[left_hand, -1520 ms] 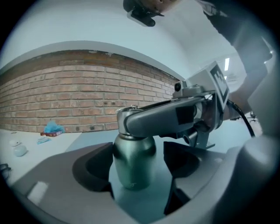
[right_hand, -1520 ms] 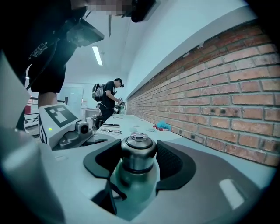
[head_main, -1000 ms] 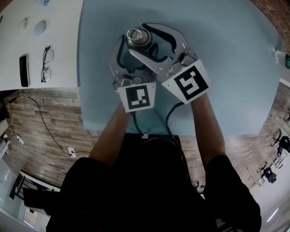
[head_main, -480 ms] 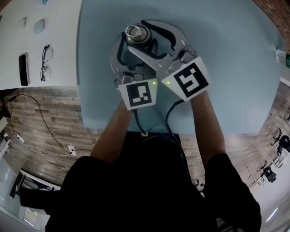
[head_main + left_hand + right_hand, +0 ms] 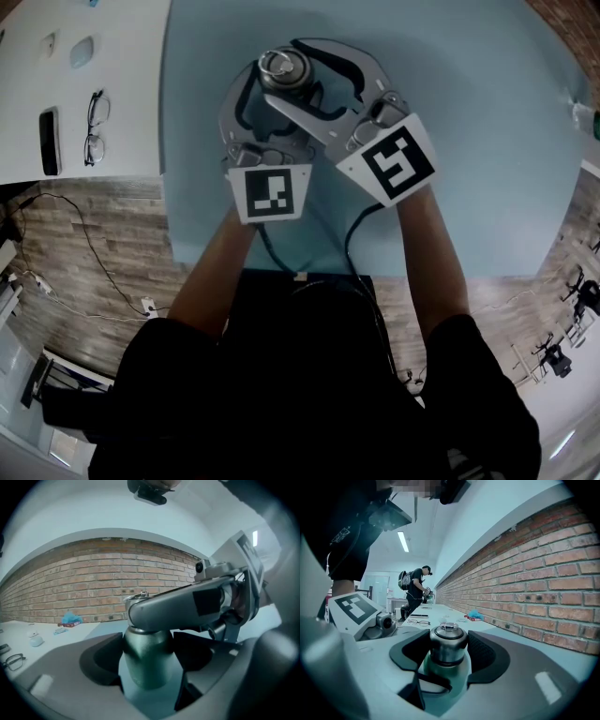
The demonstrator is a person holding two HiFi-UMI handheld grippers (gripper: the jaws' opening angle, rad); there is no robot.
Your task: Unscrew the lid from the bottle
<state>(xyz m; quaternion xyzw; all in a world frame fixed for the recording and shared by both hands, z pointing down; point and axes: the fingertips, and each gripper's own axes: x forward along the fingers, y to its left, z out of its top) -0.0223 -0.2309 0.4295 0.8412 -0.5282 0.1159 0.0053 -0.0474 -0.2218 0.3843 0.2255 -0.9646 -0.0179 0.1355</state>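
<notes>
Fingers (image 5: 101, 660), left gripper (image 5: 149, 667): clamped on the body of the green bottle (image 5: 147, 653), which stands upright between them on the blue table (image 5: 469, 141). The jaws have just been closing slightly onto it.
Fingers (image 5: 483, 651), right gripper (image 5: 448, 656): clenched on the steel lid (image 5: 448, 641), directly above the left pair, with one jaw crossing over them.
Hazards, judged: a weak lower hold lets the bottle spin with the lid; the smooth lid slips from the pads; the crossed jaws collide on turning.
Change since a second ago: the left marker cube (image 5: 270, 192) sits squarer and further left; bottle and right gripper unmoved.
</notes>
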